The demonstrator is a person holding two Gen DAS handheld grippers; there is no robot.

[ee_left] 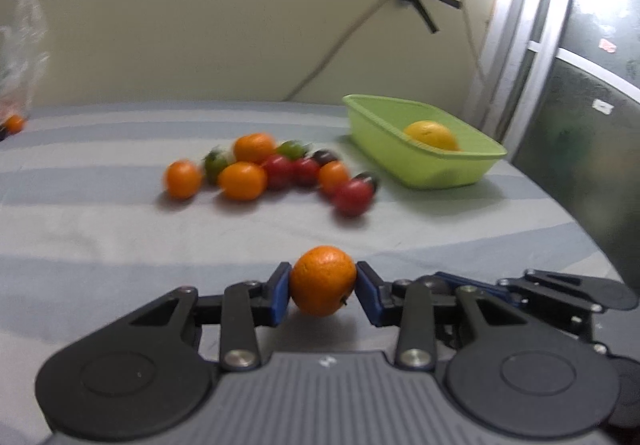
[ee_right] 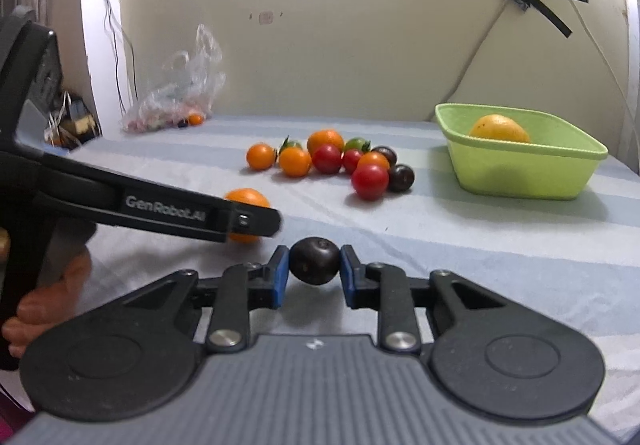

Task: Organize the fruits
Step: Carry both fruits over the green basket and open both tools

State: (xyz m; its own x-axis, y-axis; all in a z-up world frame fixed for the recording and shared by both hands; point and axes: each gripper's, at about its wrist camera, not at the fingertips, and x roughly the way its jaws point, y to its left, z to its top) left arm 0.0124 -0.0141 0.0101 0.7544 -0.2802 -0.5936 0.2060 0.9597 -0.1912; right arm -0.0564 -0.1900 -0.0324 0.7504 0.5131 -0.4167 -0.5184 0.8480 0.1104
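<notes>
Left wrist view: my left gripper (ee_left: 323, 287) fingers clamp an orange (ee_left: 323, 280); right gripper (ee_right: 314, 263) fingers pinch a dark plum (ee_right: 314, 260). Both lifted off the striped bed (ee_right: 480, 245). Next I'd carry them to the green basket (ee_right: 520, 173) already holding 1 fruit.

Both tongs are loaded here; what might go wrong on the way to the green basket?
1. The round orange fruit is pinched only at its sides by the left tongs; it may slip.
2. The small dark plum-like fruit in the right tongs looks glossy and may roll out.
3. The green plastic basket already holds one yellow-orange citrus.
</notes>
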